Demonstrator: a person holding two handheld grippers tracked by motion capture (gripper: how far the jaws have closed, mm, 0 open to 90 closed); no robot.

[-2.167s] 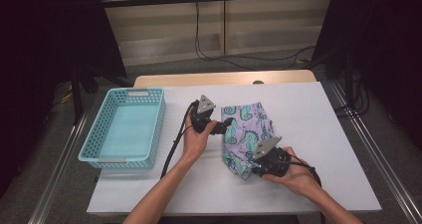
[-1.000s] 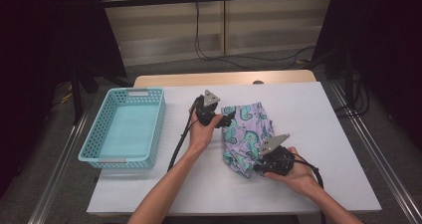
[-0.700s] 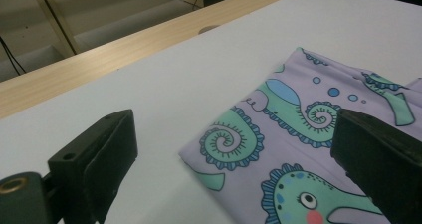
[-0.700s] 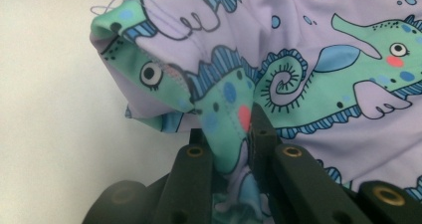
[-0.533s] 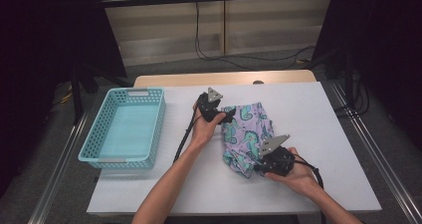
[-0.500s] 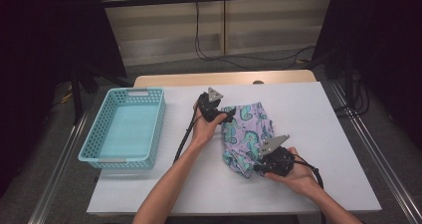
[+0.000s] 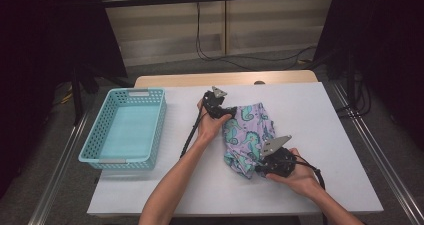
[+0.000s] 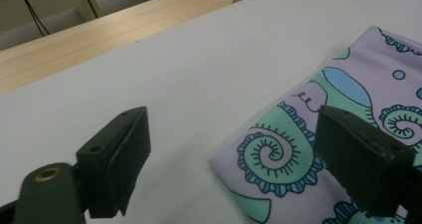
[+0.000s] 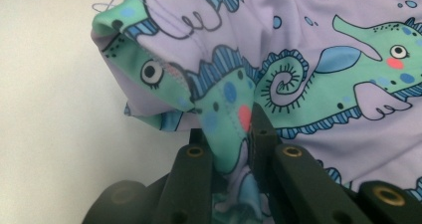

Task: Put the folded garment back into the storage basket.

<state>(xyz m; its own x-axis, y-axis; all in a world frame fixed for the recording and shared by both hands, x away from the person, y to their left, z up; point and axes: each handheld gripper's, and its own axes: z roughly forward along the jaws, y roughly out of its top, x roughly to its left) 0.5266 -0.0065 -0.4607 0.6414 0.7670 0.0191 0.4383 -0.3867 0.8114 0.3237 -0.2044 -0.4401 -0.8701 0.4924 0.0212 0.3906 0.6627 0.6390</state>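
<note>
Cloth (image 7: 250, 135) half-folded, not yet binned. Right gripper (image 7: 258, 166) pinches its 6 o'clock edge; left gripper (image 7: 231, 112) fingers spread over its 11 o'clock corner.

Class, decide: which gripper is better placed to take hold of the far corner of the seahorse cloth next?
Left. The left gripper is open beside the seahorse cloth at its far corner; the right gripper is already shut on the near edge.

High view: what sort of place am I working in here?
Likely a lab recording station, not a home: a white table framed by dark curtains, cables along the floor behind, and little on it besides a seahorse-print cloth and a turquoise basket.
</note>
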